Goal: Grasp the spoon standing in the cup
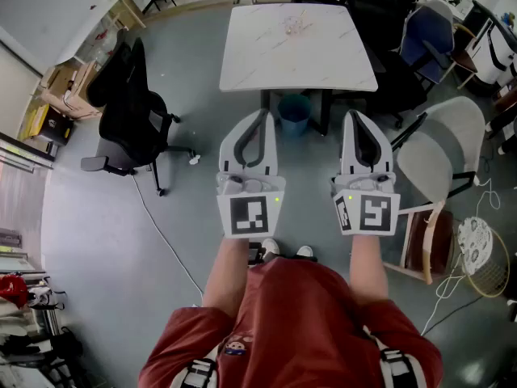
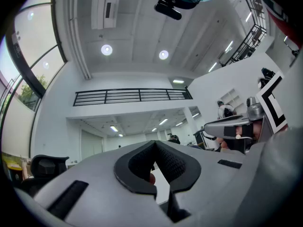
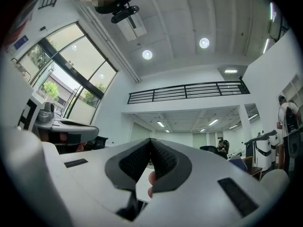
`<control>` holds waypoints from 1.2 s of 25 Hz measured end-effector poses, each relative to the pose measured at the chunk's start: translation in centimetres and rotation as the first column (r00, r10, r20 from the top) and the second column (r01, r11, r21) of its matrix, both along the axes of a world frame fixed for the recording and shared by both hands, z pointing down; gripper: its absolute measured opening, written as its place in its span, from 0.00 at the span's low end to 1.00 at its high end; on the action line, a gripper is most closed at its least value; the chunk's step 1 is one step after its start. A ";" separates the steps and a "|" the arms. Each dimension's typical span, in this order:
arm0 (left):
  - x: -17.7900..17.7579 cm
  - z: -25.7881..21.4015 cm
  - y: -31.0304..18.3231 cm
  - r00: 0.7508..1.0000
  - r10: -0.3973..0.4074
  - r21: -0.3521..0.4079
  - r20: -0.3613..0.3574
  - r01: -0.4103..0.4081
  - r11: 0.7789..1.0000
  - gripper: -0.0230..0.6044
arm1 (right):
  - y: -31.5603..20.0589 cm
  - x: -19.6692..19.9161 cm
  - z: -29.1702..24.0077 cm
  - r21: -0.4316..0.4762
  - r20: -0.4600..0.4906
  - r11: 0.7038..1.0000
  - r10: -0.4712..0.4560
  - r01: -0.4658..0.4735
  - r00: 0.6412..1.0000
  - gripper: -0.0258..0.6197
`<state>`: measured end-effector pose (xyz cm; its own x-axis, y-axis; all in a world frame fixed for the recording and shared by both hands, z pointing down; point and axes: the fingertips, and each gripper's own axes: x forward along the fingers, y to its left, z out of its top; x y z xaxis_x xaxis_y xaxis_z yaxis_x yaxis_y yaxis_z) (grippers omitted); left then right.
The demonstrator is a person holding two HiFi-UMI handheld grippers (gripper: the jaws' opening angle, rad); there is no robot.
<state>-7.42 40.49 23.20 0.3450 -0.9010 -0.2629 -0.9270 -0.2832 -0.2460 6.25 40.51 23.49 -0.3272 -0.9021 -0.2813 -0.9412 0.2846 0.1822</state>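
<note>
A white marble-pattern table (image 1: 323, 63) stands ahead of me across the grey floor. Near its far middle sits a small clear cup (image 1: 292, 26); something thin stands in it, too small to tell as a spoon. My left gripper (image 1: 260, 116) and right gripper (image 1: 356, 116) are held side by side in front of my body, well short of the table, both pointing toward it. Each is shut with nothing between its jaws. In the left gripper view the left gripper (image 2: 154, 143) has its tips meeting; the right gripper (image 3: 150, 140) looks the same in its own view. Both views point up at the ceiling.
A black office chair (image 1: 133, 115) stands on the left, with a cable (image 1: 166, 241) trailing over the floor. A blue bin (image 1: 294, 113) sits under the table. On the right are a white chair (image 1: 444, 152), a wooden stool (image 1: 420, 245) and a floor fan (image 1: 478, 249). More chairs crowd the far right.
</note>
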 end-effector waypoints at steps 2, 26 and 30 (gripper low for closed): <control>0.1 0.2 -0.2 1.000 -0.002 0.004 0.024 0.002 1.000 0.04 | -0.1 0.2 0.1 -0.004 0.015 1.000 0.005 -0.005 1.000 0.05; -4.0 0.7 -2.6 0.997 0.014 -0.012 -0.072 -0.015 1.000 0.04 | -2.2 -4.0 1.3 -0.037 0.003 0.999 0.007 -0.007 1.000 0.05; -5.8 0.6 -2.8 0.996 0.025 0.001 -0.081 -0.025 1.000 0.04 | -2.5 -5.6 1.3 -0.041 -0.005 0.999 0.019 -0.019 1.000 0.05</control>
